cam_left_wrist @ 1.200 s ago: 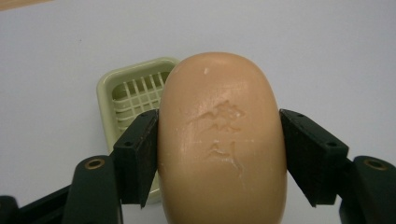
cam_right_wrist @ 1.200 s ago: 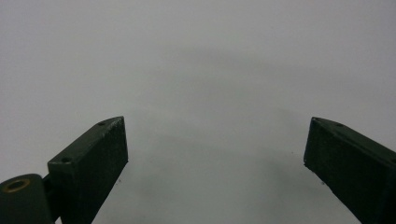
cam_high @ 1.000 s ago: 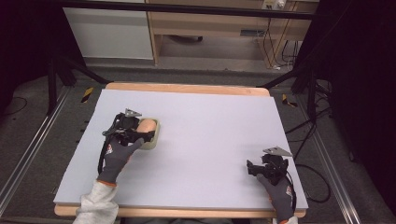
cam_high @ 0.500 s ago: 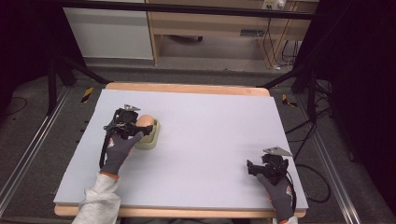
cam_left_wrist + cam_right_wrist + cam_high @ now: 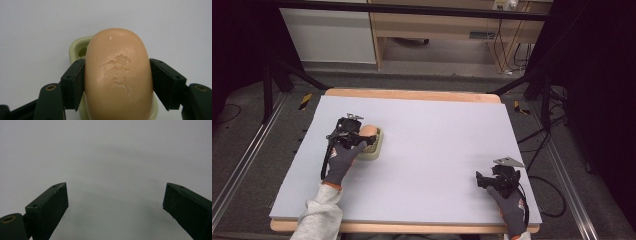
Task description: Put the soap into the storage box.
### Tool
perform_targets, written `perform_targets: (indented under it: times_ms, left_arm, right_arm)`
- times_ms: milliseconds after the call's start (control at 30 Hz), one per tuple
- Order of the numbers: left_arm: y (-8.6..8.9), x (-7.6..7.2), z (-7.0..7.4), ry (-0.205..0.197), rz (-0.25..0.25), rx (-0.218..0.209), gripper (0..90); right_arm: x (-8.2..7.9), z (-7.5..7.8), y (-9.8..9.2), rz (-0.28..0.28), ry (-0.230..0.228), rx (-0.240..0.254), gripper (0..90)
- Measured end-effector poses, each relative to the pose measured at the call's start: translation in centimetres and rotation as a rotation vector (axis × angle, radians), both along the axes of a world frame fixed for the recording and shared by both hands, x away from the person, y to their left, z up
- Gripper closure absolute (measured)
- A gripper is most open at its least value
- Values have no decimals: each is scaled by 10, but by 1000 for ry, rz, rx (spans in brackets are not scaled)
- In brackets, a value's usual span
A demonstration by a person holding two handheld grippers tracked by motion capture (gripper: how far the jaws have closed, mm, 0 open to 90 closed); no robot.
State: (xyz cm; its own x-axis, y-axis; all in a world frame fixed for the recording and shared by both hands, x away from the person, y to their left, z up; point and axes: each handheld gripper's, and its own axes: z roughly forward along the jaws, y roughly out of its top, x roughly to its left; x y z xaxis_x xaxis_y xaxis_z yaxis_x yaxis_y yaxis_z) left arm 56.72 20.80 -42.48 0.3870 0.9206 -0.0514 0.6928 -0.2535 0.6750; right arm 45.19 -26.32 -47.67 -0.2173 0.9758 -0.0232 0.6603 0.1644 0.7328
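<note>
Soap (image 5: pixel 118 75), probably slick yet firm, sat pinched across its flanks by left tongs (image 5: pixel 117 82) over its dish (image 5: pixel 77 47); right tongs (image 5: pixel 115 207) gaped, idle.

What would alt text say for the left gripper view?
A peach-coloured bar of soap is clamped between the left gripper's two black jaws, above a pale green soap dish on a plain grey table.

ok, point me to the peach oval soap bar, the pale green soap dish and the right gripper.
peach oval soap bar (image 5: pixel 118 75), left gripper view, embossed top face
pale green soap dish (image 5: pixel 79 46), left gripper view, far rim
right gripper (image 5: pixel 115 202), right gripper view, midway between tips
</note>
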Motion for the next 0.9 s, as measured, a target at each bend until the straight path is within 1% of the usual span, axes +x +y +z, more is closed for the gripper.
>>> perform_targets:
  times_ms: [300, 700, 900]
  left_arm:
    - [0, 4, -7, 8, 9, -4, 320]
    - [-1, 7, -15, 27, 5, 12, 321]
    - [-1, 7, -17, 26, 8, 10, 320]
  right_arm:
    - [0, 0, 0, 3, 1, -1, 65]
    - [0, -1, 0, 2, 4, -1, 65]
    - [0, -1, 0, 4, 5, -2, 65]
